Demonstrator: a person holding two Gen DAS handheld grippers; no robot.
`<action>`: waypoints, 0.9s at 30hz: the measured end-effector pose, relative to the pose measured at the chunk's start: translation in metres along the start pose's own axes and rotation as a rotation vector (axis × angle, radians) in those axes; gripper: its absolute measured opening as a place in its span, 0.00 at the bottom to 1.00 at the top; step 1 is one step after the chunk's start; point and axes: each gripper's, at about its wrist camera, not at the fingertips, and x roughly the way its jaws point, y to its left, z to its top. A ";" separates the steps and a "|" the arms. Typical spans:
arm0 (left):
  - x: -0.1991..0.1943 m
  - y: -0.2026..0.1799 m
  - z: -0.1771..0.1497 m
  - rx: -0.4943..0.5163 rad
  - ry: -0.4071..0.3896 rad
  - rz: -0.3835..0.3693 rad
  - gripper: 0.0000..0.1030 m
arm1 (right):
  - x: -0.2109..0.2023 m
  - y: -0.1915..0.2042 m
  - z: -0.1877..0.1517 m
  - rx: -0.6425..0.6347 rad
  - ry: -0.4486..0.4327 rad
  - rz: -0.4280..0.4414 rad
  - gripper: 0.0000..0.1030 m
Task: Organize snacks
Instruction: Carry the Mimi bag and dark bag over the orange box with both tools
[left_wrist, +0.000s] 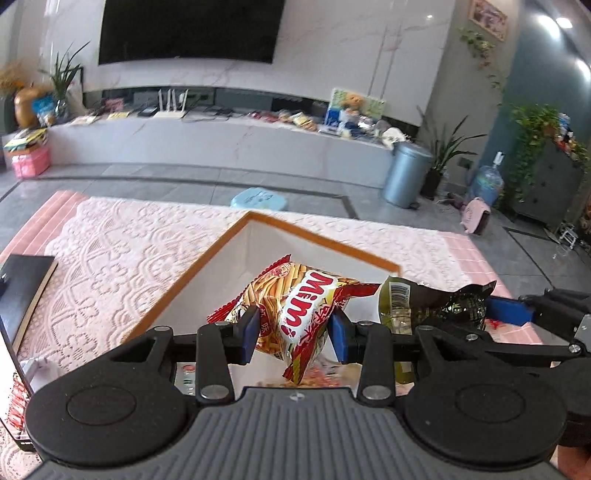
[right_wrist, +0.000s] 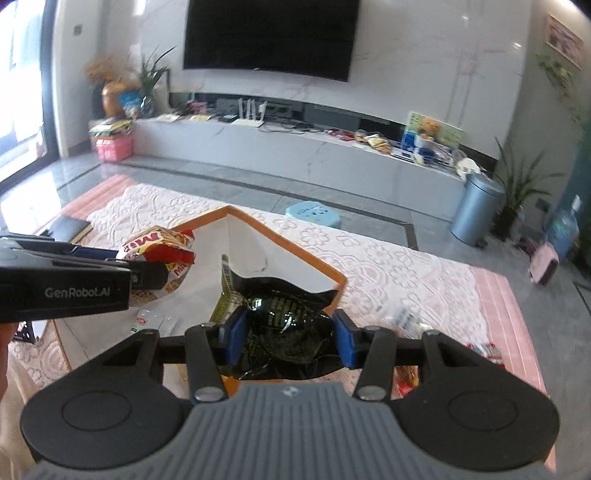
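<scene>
Over the white box (left_wrist: 207, 280), a crumpled red Mimi packet (left_wrist: 295, 314) hangs pinched.

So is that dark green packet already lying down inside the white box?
No, the dark packet is pinched between the right gripper fingers, held up above the orange-rimmed box.

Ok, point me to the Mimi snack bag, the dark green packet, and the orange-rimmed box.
Mimi snack bag (left_wrist: 303, 317): left wrist view, on the white logo panel.
dark green packet (right_wrist: 288, 328): right wrist view, on its crinkled middle.
orange-rimmed box (left_wrist: 321, 238): left wrist view, on the far rim's orange edge.
</scene>
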 end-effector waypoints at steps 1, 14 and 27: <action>0.002 0.005 0.000 -0.005 0.009 0.007 0.43 | 0.005 0.002 0.002 -0.015 0.007 0.005 0.46; 0.048 0.030 -0.011 -0.025 0.143 0.020 0.43 | 0.081 0.022 0.016 -0.231 0.129 0.018 0.46; 0.081 0.040 -0.017 -0.030 0.241 0.042 0.43 | 0.137 0.037 0.014 -0.365 0.237 0.024 0.46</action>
